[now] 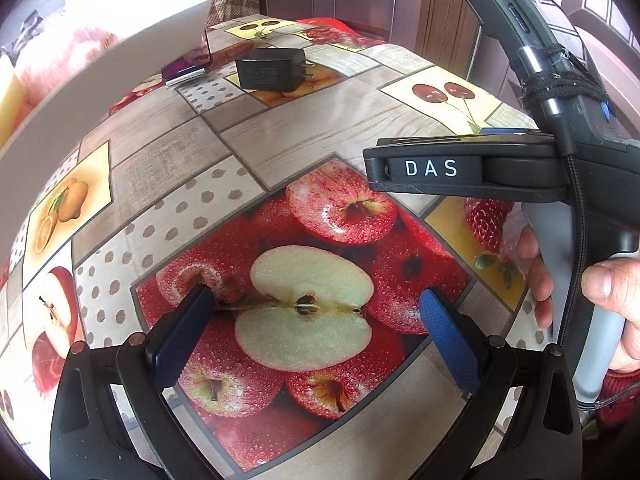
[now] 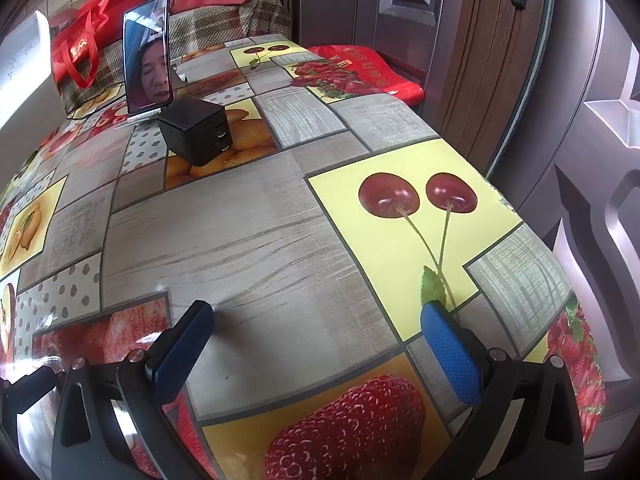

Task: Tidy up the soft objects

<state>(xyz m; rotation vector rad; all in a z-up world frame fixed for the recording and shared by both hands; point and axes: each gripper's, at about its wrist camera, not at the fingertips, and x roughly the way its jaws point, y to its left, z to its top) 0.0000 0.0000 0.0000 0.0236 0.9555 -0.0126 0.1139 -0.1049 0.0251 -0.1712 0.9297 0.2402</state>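
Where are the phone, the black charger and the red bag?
phone (image 2: 149,56), right wrist view, middle of its screen
charger (image 2: 192,130), right wrist view, its front face
red bag (image 2: 76,54), right wrist view, its front

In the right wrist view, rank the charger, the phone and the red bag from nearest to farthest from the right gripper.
From the right gripper:
1. Charger, ahead left on the table.
2. Phone, upright just behind the charger.
3. Red bag, beyond the phone, far left.
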